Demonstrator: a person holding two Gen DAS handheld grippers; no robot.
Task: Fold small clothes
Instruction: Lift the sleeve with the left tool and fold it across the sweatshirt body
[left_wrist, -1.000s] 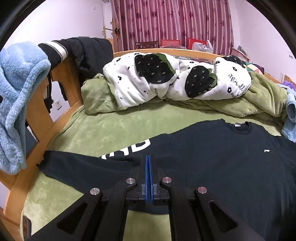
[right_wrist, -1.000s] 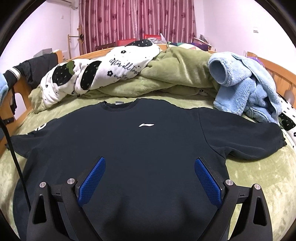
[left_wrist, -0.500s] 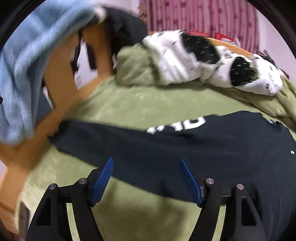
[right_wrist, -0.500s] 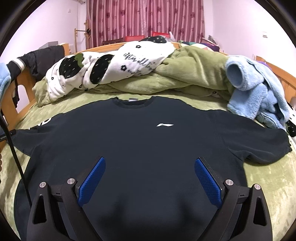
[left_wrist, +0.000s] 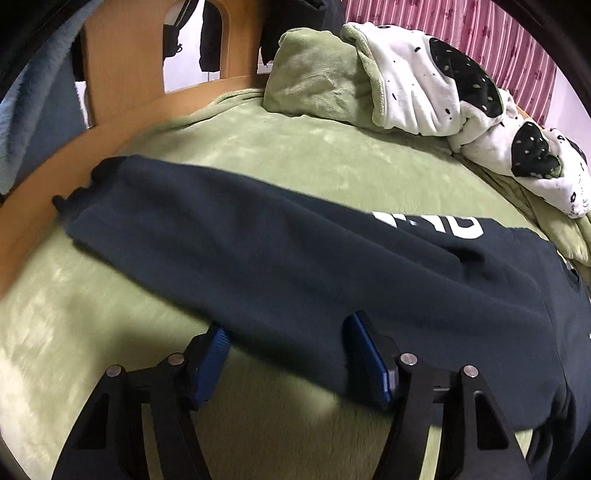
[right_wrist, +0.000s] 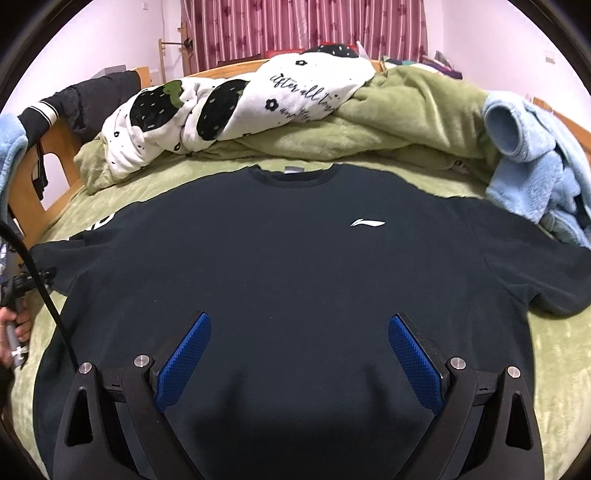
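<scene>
Dark sweatshirt (right_wrist: 295, 258) lies front-up and spread flat on the green bed cover (left_wrist: 92, 350), collar away from the operator, both sleeves out sideways. Left gripper (left_wrist: 288, 354) stands spread wide, nothing between the blue pads; it sits low at the near edge of the left sleeve (left_wrist: 229, 251), one pad just at the fabric edge over green cover, the other over dark cloth. Whether the pads touch the cloth cannot be told. The sleeve's long axis runs from the cuff (left_wrist: 85, 184), which lies close to the wooden bed rail (left_wrist: 48, 177), down and across toward the body with its white lettering (left_wrist: 436, 221). So the sleeve lies straight ahead of the left gripper and crosswise to its fingers. Right gripper (right_wrist: 299, 354) is also wide and empty, poised above the lower middle of the torso, well apart from either sleeve. Judgement: left hand is the nearer one for this sleeve; the fold would bring the sleeve inward across the chest. Strawberry-print blanket (right_wrist: 236, 99) and blue fleece (right_wrist: 535, 177) are heaped beyond, clear of the garment.
</scene>
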